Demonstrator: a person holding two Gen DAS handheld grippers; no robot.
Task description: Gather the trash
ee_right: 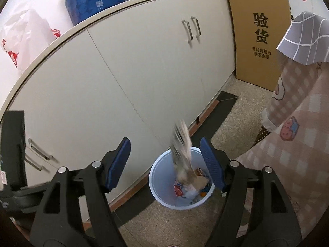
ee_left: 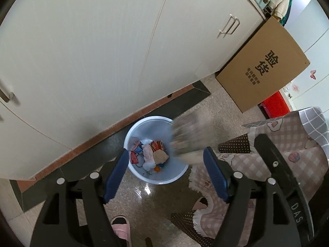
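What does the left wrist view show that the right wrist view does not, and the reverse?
Only the left wrist view shows a pink slipper and a red stool. Only the right wrist view shows a blue package and a white plastic bag on the cabinet top. Both show the trash bin, a blurred falling wrapper, the cardboard box and open grippers.

Even, soft indoor light fills both views, bright without harsh shadows. The speckled stone floor [ee_left: 148, 201] carries a small white glare patch just near the pale blue plastic bin [ee_left: 144, 127]. A streaked, motion-blurred piece of trash [ee_right: 182, 152] smears above the bin's rim; its shape cannot be made out. Fisheye distortion bows the cream cabinet doors [ee_right: 127, 78], and black vignetting rings each frame.
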